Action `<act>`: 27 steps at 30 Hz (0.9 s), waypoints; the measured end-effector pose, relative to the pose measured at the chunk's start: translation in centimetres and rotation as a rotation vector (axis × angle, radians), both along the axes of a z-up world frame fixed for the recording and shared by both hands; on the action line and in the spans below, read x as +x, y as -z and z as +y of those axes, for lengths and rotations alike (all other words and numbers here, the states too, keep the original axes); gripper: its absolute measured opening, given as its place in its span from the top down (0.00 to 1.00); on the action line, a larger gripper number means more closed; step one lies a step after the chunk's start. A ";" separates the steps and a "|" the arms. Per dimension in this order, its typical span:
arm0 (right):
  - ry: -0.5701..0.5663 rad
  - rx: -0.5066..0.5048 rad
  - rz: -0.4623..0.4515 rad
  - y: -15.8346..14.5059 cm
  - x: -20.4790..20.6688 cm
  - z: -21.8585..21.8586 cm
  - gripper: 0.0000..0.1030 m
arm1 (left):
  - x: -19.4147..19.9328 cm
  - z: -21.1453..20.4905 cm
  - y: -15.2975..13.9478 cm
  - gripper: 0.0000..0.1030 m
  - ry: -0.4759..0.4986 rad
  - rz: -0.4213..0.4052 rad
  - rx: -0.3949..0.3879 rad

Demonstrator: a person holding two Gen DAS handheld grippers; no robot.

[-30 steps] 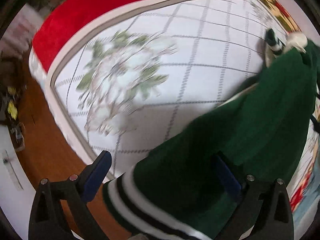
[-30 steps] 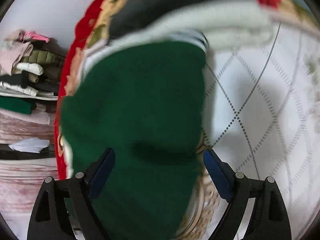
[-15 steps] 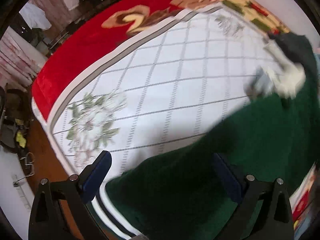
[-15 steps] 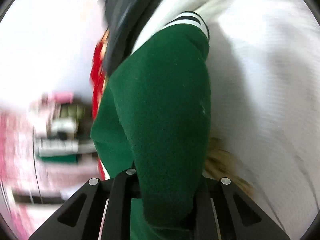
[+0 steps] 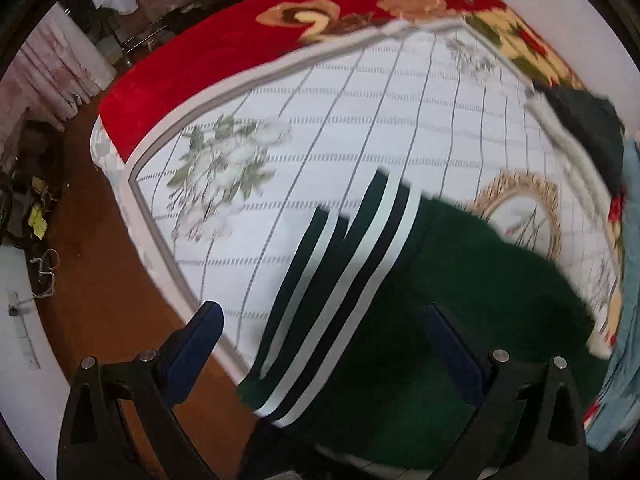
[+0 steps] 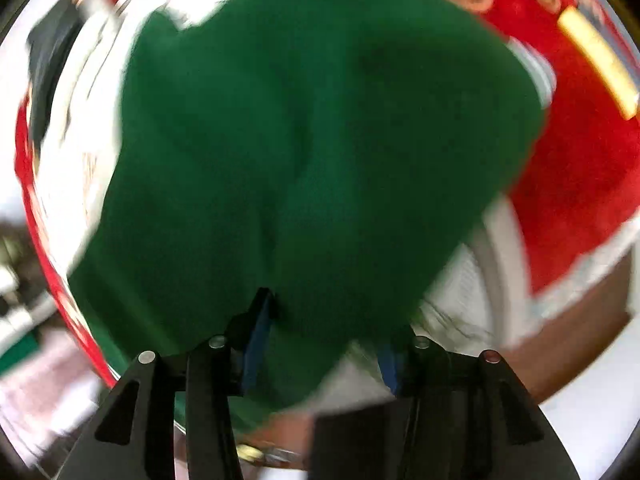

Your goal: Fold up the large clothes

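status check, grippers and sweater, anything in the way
Left gripper open over sweater. Right gripper opening, sweater between its jaws. Dark clothes at bed's far edge.

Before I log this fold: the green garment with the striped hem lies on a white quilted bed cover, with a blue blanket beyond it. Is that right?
Not quite: the blanket beyond the white quilted cover is red, not blue, as the left wrist view shows. The green garment with its striped hem does lie on that cover.
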State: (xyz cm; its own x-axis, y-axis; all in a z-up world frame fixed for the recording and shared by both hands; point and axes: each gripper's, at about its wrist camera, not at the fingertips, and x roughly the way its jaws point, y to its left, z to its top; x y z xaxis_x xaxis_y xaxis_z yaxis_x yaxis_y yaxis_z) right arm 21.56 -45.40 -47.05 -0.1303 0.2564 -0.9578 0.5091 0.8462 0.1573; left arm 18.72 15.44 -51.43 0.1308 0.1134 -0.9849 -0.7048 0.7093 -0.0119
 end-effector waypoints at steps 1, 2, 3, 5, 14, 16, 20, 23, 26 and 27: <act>-0.038 0.000 -0.005 -0.7 -0.2 0.7 0.50 | 0.1 -0.3 0.6 0.00 0.018 0.021 0.000; -0.105 -0.013 -0.010 -1.9 -0.3 2.1 0.50 | 0.3 -0.6 1.2 0.00 0.030 0.032 -0.010; -0.147 -0.018 -0.019 -2.5 0.0 3.9 0.50 | 0.8 -0.8 1.8 0.00 0.041 0.033 -0.022; -0.251 -0.054 -0.057 -4.2 1.5 6.8 0.50 | 1.7 -1.0 2.5 0.00 0.045 0.053 -0.013; -0.378 0.122 -0.196 -2.5 9.0 18.0 0.48 | 2.7 3.7 8.5 0.03 -0.079 -0.037 -0.249; -0.358 0.150 -0.189 -1.3 11.0 19.7 0.48 | 3.4 4.2 9.5 0.07 -0.043 -0.049 -0.253; -0.363 0.151 -0.186 1.4 11.8 22.0 0.48 | 3.4 3.1 7.2 0.98 0.063 -0.109 -0.155; -0.405 0.138 -0.215 1.4 11.8 23.5 0.48 | 1.1 2.8 3.4 0.98 0.025 -0.184 -0.131; -0.465 0.138 -0.236 0.3 11.7 24.1 0.48 | -2.0 2.6 -0.3 0.99 -0.029 -0.230 -0.126; -0.485 0.150 -0.231 0.1 11.6 24.4 0.48 | -3.2 2.4 -1.2 0.99 -0.046 -0.228 -0.125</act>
